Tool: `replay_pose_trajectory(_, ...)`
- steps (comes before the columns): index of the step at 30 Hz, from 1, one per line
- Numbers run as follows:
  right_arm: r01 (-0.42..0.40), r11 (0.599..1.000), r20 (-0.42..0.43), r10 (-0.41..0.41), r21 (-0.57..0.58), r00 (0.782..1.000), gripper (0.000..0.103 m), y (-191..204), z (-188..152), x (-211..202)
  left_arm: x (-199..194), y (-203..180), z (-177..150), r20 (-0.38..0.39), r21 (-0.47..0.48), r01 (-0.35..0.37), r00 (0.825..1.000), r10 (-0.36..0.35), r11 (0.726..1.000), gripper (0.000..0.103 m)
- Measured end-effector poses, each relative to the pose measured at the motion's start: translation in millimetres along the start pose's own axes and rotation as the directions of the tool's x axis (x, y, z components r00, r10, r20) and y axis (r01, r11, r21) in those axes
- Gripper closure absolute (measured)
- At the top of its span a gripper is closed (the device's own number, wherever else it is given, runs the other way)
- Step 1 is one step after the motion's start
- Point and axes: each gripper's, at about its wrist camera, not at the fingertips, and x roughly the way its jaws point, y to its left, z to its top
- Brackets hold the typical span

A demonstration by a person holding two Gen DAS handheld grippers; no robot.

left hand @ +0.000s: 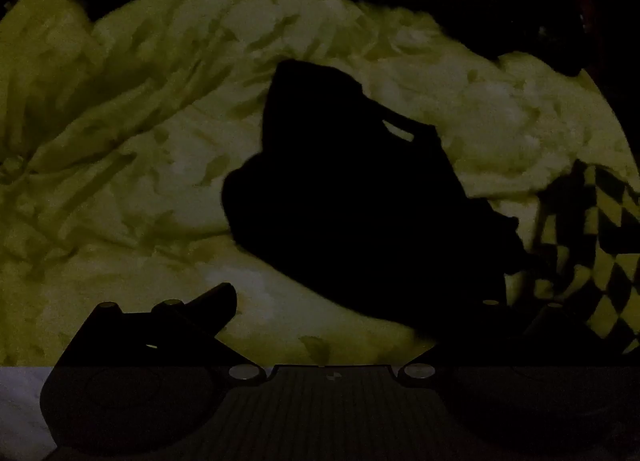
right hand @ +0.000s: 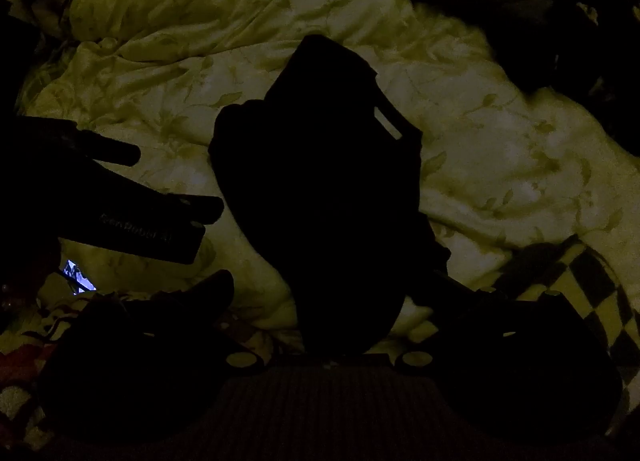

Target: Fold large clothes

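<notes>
We find the dark garment (left hand: 352, 213) lying bunched on the pale leaf-patterned quilt (left hand: 140, 141), ahead of and between the spread fingers of both the left gripper (right hand: 180, 181) and the right gripper (right hand: 340, 293), each released and grasping nothing, with a checkered cloth (left hand: 592, 245) nearby at right.

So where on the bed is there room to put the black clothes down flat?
Left of the black garment, the pale leafy quilt lies bare, though rumpled. More bare quilt lies right of it, above the checkered cloth. It's crowded at lower left, by the left gripper.
</notes>
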Motion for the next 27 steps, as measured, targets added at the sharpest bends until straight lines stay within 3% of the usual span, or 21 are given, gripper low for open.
replay_pose_trajectory(12, -0.007, 1.0, 0.014, 0.006, 0.023, 1.0, 0.001, -3.3, -0.2, 1.0, -2.4, -6.1, 2.4, 0.016, 0.041, 0.041, 0.999, -0.042, 0.998, 0.0)
replay_pose_trajectory(27, -0.017, 0.999, 0.078, 0.013, 0.05, 0.997, 0.001, -6.7, 3.8, -4.2, -5.1, -0.8, -0.3, 0.041, 0.017, -0.027, 0.999, 0.026, 0.999, 0.0)
